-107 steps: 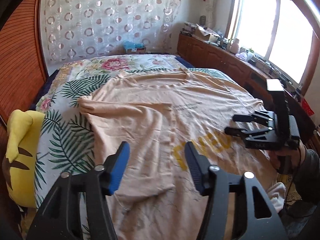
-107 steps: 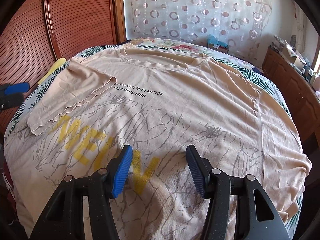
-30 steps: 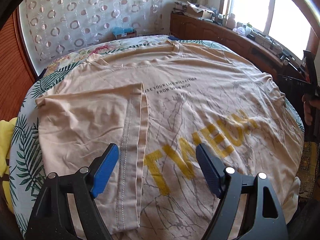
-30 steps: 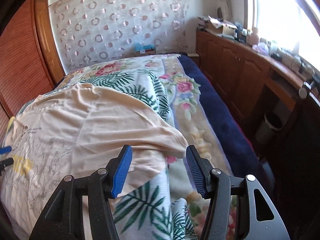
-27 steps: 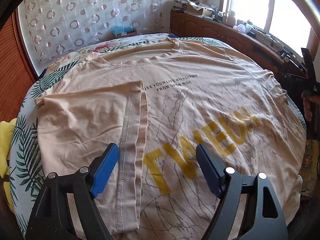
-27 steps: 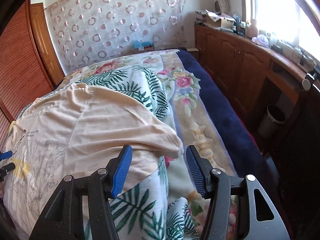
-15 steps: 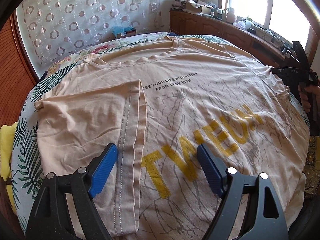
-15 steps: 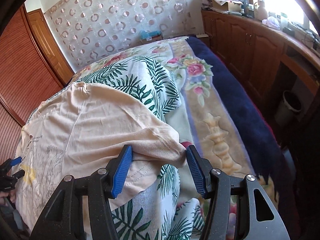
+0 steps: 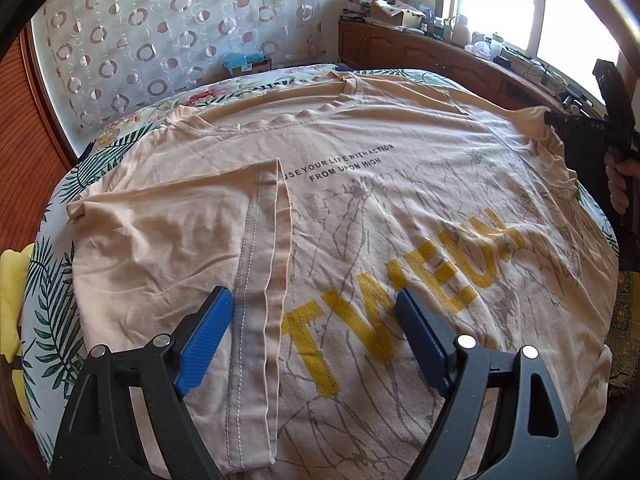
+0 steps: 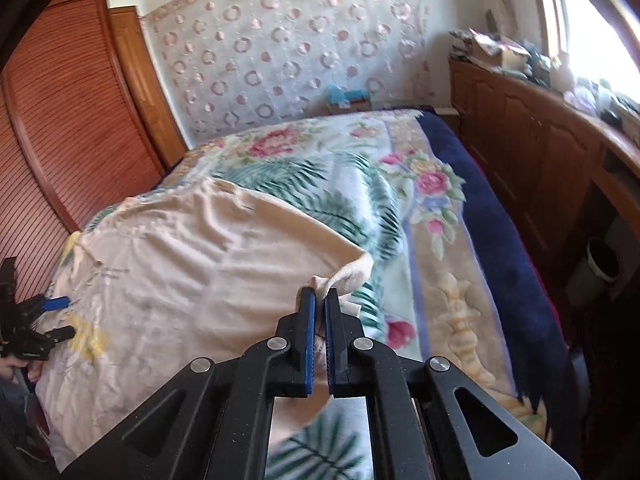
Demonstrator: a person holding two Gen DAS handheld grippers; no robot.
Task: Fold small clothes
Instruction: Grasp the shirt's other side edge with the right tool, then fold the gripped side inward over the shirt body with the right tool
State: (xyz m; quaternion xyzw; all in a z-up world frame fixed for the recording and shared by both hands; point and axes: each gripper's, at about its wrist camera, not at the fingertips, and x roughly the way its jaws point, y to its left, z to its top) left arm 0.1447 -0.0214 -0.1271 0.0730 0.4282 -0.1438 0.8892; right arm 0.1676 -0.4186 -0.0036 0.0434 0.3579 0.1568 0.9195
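A peach T-shirt (image 9: 400, 184) with yellow letters lies face up across the bed. Its left sleeve (image 9: 172, 240) is folded inward over the chest. My left gripper (image 9: 312, 294) hovers open above the folded sleeve's hem and the yellow print, with nothing pinched. At the shirt's far right side, my right gripper (image 10: 319, 294) is shut on the right sleeve's edge (image 10: 348, 268), which bunches up between the blue pads. The left wrist view shows that gripper (image 9: 552, 120) at the shirt's right edge, with a hand behind it. The left gripper (image 10: 60, 316) appears at the left edge of the right wrist view.
A floral blanket (image 10: 400, 184) with a navy border covers the bed. Wooden cabinets (image 10: 540, 140) and a cluttered sill run along the window side, with a bin (image 10: 600, 268) on the floor. A yellow plush (image 9: 12, 280) lies by the slatted wardrobe doors (image 10: 60, 120).
The right gripper has closed its jaws on the sleeve edge that lay between them, lifting it a little. The left gripper has stayed put and open.
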